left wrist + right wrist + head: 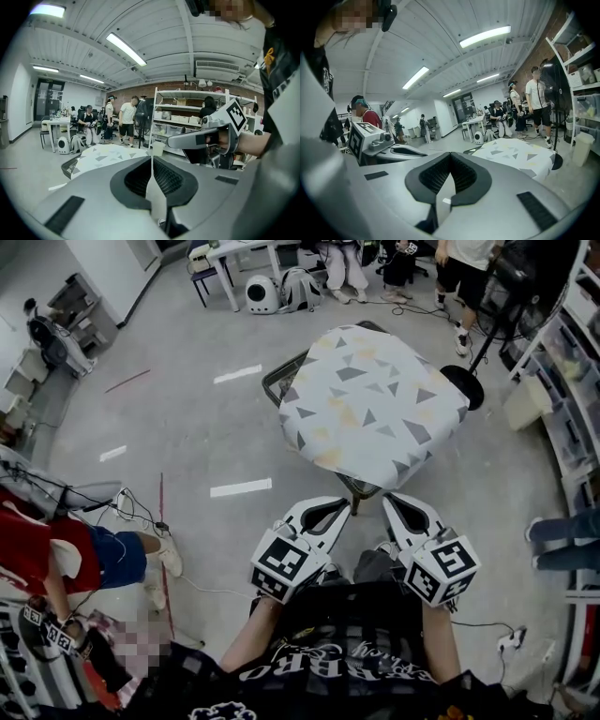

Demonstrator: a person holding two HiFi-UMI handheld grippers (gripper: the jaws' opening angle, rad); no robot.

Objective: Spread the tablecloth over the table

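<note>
Near the person's waist, the left gripper (345,504) and right gripper (388,497) are both clenched on nothing. Just ahead, the triangle-patterned tablecloth (370,404) covers the table (359,487), hiding nearly all of it. Grey floor (187,427) surrounds it; storage shelves (574,381) are cut off at the right.

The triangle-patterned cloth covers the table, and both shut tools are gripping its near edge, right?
Not quite. The cloth covers the table, but the head view shows the left tool and right tool shut on nothing, apart from its near edge.
</note>
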